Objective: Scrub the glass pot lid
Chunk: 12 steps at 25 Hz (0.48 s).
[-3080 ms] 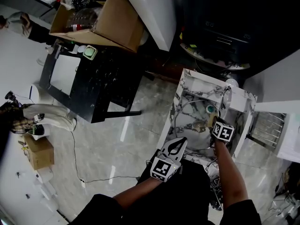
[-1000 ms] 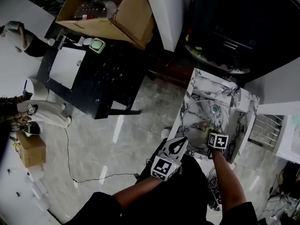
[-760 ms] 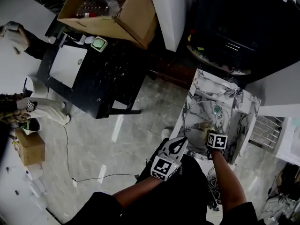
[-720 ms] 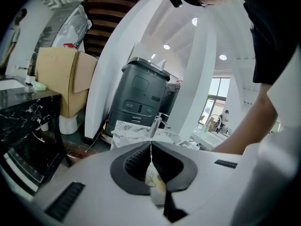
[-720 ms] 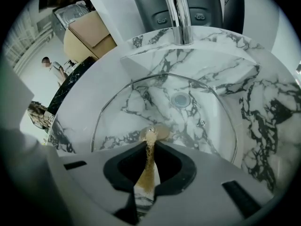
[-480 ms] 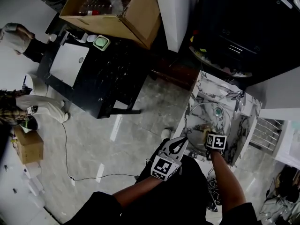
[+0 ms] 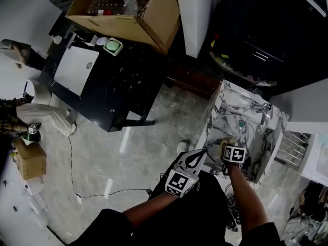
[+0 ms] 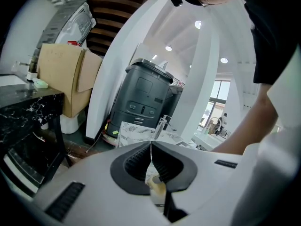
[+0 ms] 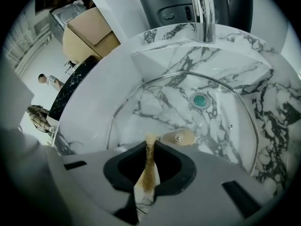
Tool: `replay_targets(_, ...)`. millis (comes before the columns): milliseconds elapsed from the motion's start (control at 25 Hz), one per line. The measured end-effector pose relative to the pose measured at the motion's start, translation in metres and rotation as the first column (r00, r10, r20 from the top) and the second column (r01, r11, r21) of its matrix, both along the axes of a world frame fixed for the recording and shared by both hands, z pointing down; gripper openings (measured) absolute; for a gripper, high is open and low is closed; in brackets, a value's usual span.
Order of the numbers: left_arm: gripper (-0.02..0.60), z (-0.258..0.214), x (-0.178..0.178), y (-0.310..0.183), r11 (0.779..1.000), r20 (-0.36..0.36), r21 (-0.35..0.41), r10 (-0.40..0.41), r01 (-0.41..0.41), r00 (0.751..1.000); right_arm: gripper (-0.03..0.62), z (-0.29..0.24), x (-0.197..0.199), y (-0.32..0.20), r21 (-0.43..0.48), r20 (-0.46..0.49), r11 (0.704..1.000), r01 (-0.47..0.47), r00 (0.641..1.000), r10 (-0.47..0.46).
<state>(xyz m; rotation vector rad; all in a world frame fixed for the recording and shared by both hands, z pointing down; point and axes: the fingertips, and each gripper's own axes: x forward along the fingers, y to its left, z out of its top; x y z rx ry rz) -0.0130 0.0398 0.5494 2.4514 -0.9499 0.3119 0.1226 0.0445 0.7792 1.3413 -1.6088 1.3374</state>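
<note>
You pinch a brown scrub pad [image 9: 147, 173] in your right hand-held gripper [image 9: 149, 147] over the near part of the glass pot lid [image 9: 188, 119] lying in the sink [image 9: 89, 102], left hand-held gripper [image 8: 151, 147] pressed together empty, so scrubbing seems only partway

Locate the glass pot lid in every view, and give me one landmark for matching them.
Head view: the glass pot lid lies in the marble sink, right of centre.
Left gripper view: not made out; only the sink's edge shows past the shut jaws.
Right gripper view: fills the centre, its knob just above the jaws' scrub pad.
Shared landmark: the chrome faucet, in all three.
</note>
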Motion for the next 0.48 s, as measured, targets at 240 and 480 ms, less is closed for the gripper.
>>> replay_targets(240,0.017,0.001,-0.007,-0.008,1.000,-0.004,0.001,0.018,-0.018,1.000,0.058,-0.001,-0.012,-0.008,-0.009,0.023,1.000,-0.028,0.999,0.029)
replay_targets(480,0.017,0.003,-0.012,-0.017,0.999,-0.003,0.002,0.041,-0.041,0.999,0.058,-0.002,-0.029,-0.016,-0.016,0.057,0.999,-0.043,0.997,0.044)
